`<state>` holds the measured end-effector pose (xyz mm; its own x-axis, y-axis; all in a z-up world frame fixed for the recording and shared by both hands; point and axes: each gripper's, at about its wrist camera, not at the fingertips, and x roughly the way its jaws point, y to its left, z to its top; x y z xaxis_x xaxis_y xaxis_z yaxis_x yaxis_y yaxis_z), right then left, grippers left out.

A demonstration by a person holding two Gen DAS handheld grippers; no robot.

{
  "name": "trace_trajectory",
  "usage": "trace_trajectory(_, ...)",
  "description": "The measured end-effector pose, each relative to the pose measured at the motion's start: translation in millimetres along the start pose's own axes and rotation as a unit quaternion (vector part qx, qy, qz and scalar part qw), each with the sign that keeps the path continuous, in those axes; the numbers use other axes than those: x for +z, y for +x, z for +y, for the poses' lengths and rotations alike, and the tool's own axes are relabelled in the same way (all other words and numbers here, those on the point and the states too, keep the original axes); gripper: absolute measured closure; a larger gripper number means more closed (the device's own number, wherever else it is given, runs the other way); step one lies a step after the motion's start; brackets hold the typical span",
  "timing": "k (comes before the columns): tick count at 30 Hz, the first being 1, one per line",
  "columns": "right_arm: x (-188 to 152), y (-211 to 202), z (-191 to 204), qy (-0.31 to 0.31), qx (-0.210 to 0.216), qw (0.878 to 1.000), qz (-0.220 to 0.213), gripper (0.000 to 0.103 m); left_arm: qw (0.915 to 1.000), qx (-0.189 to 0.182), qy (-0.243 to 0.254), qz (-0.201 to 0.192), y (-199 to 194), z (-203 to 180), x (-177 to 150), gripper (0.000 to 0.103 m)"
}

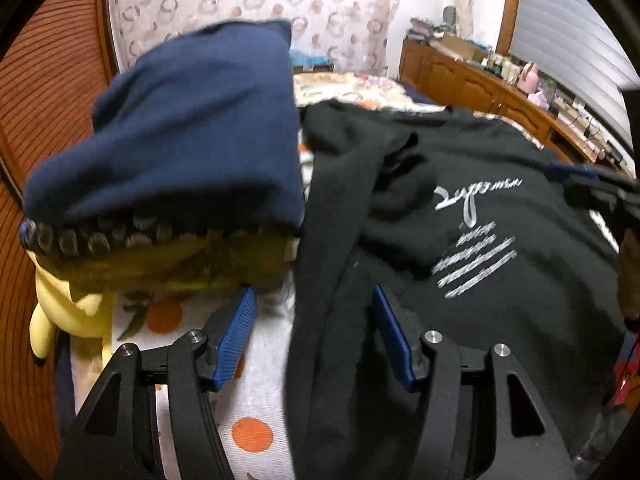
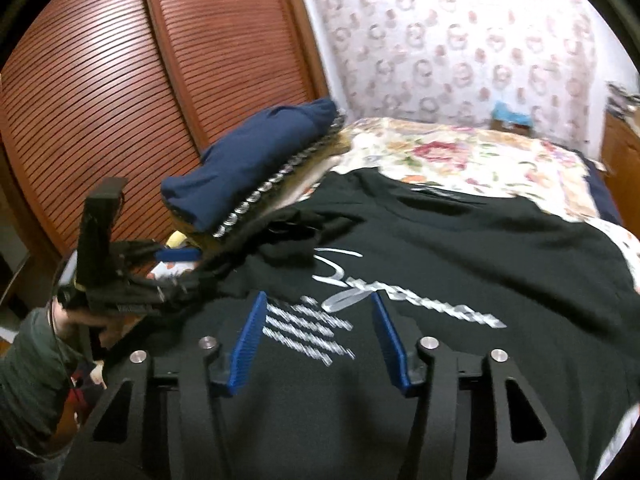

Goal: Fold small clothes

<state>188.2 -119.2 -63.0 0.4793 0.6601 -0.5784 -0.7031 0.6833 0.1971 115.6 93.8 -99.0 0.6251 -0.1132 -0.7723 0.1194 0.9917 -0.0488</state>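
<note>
A black top [image 1: 500, 160] with a silver print [image 1: 472, 264] lies spread on the bed, print side up. One of its sleeves [image 1: 320, 360] runs down between the blue pads of my left gripper [image 1: 314, 300]. The jaws stand apart and the left pad is clear of the cloth. In the right wrist view my right gripper [image 2: 319, 304] hovers open just over the print [image 2: 308, 336] on the black top [image 2: 440, 240], with nothing pinched. My left gripper [image 2: 176, 264] shows at the top's left edge, held by a hand in a green sleeve [image 2: 32, 360].
A folded navy garment [image 1: 180, 128] tops a stack of clothes left of the black top, beside a yellow plush toy [image 1: 68, 308]. The bed has a floral cover [image 2: 480, 160] and a white sheet with orange dots [image 1: 252, 432]. Slatted wooden doors [image 2: 120, 80] stand left, a cluttered dresser [image 1: 500, 80] right.
</note>
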Motion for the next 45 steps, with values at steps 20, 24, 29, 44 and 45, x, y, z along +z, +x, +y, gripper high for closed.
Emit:
trace_trajectory(20, 37, 146, -12, 0.031, 0.041, 0.994, 0.098, 0.092, 0.9998, 0.003, 0.011, 0.017, 14, 3, -2, 0.005)
trace_trajectory(24, 35, 142, -15, 0.033, 0.055, 0.994, 0.087, 0.100, 0.9998, 0.005, 0.013, 0.016, 14, 2, -2, 0.005)
trace_trajectory(29, 36, 98, -7, 0.031, 0.070, 0.996, 0.034, 0.101, 0.9998, -0.001, 0.000, -0.021, -12, 3, -3, 0.005)
trace_trajectory(44, -2, 28, -2, -0.002, -0.014, 0.999, 0.042, 0.064, 0.9976, -0.002, -0.020, -0.066, -42, -13, -3, 0.005)
trace_trajectory(45, 0, 29, -2, -0.005, -0.023, 0.999, 0.040, 0.059, 0.9979, -0.002, -0.023, -0.060, -37, -13, -3, 0.005)
